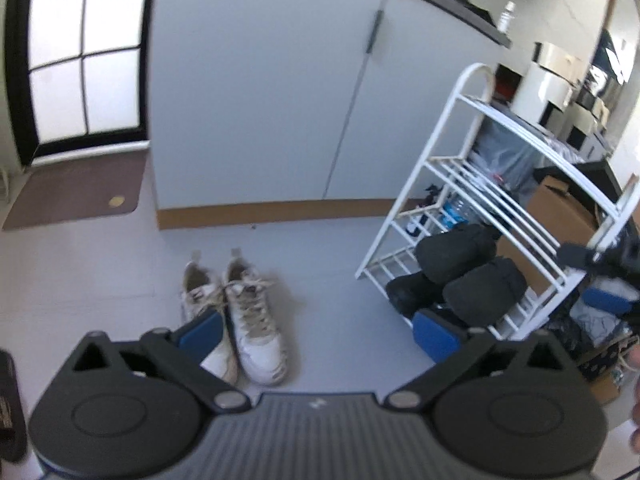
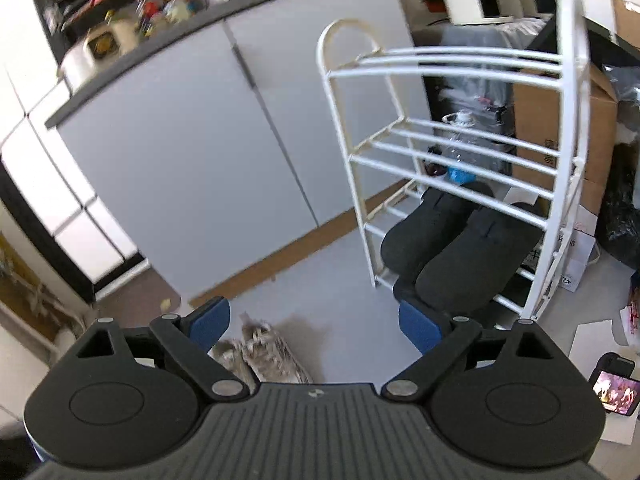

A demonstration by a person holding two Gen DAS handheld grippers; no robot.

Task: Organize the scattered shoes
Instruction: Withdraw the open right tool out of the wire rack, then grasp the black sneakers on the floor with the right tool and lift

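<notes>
- A grey cabinet (image 1: 260, 92) fills the far side, with a brown skirting along its foot.
- A white shoe rack (image 1: 486, 184) stands to its right on the pale floor (image 1: 328, 320).
- A pair of black shoes (image 1: 460, 276) sits on the rack's low shelves.
- A pair of white sneakers (image 1: 240, 320) lies side by side on the floor, left of the rack, toes toward the camera.
- The left gripper (image 1: 318, 334) hangs above the floor, jaws wide and empty.
- The right gripper (image 2: 314, 326) likewise has wide, empty jaws.
</notes>
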